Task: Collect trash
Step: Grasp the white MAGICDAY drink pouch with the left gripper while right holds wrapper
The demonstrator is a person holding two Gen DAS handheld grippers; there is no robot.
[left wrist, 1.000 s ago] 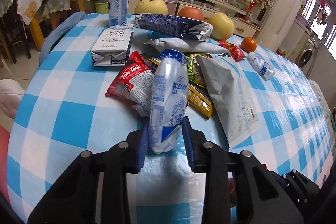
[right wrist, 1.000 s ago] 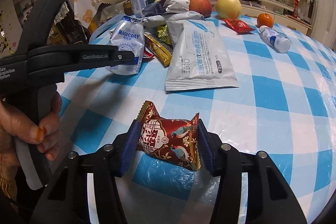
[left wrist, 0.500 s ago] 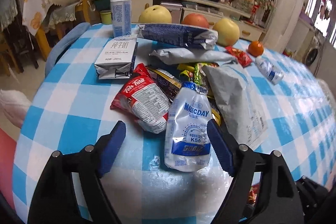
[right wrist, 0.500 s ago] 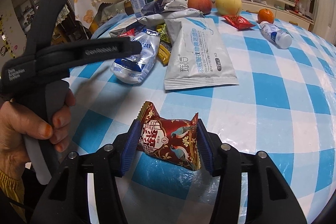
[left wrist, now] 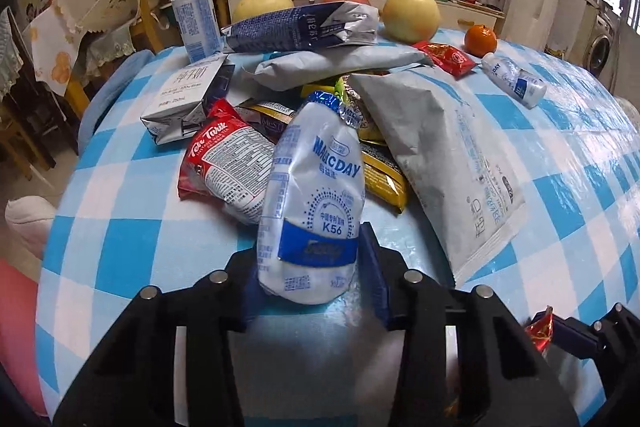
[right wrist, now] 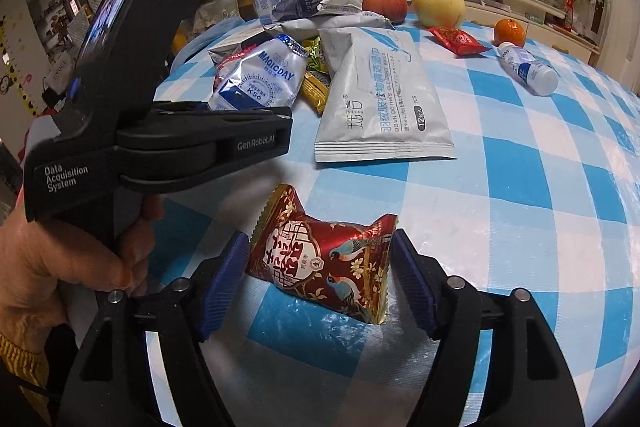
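MagicDay K56 pouch (left wrist: 316, 203) stands pinched at its base in the left gripper (left wrist: 310, 287), lifted off the wrapper pile beyond, w/ red bird-print snack pack (right wrist: 324, 261) clamped crosswise in right gripper (right wrist: 320, 283), both apparently bin-bound.

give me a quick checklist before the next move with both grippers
1. Left gripper closed on the MAGICDAY pouch: ok.
2. Pouch off the table: cannot tell.
3. Right gripper closed on the red snack packet: ok; pads touch both ends.
4. Pouch free of the red Tok Tarik wrapper: cannot tell; they overlap.
5. Trash bin in view: not ok.
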